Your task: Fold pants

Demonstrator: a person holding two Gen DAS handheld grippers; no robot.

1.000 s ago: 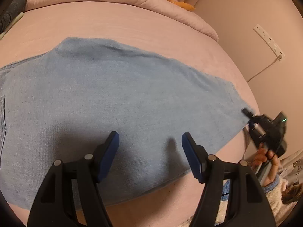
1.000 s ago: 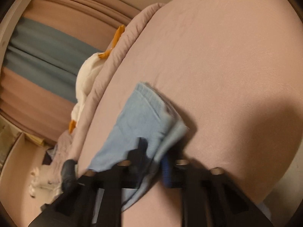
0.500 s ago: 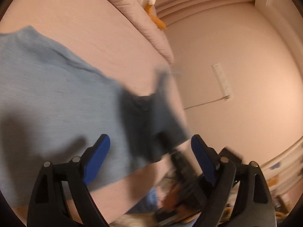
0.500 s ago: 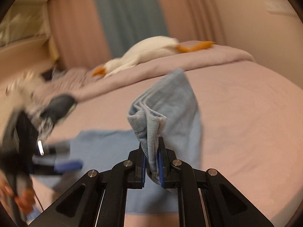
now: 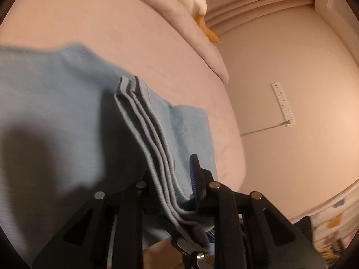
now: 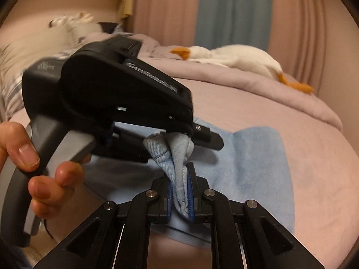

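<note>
Light blue denim pants [image 5: 44, 112] lie on a pink bed [image 5: 139, 35]. Their leg ends are lifted and stacked. My left gripper [image 5: 177, 186] is shut on the stacked hems [image 5: 145, 121], which rise from its jaws as several layered edges. In the right wrist view my right gripper [image 6: 180, 192] is shut on a bunched fold of the pants [image 6: 177, 157] just above the bed. The left gripper's black body [image 6: 116, 98], held by a hand [image 6: 38, 163], clamps the same bunch from the left, right next to my right gripper.
A white plush goose [image 6: 235, 58] lies on the folded pink duvet [image 6: 269, 98] at the far side of the bed. A wall with a white power strip [image 5: 282, 103] stands right of the bed. Curtains [image 6: 231, 11] hang behind.
The right gripper carried the leg ends up and across to the left gripper. The left gripper, open half a second ago, has shut on the hems beside the right gripper.
</note>
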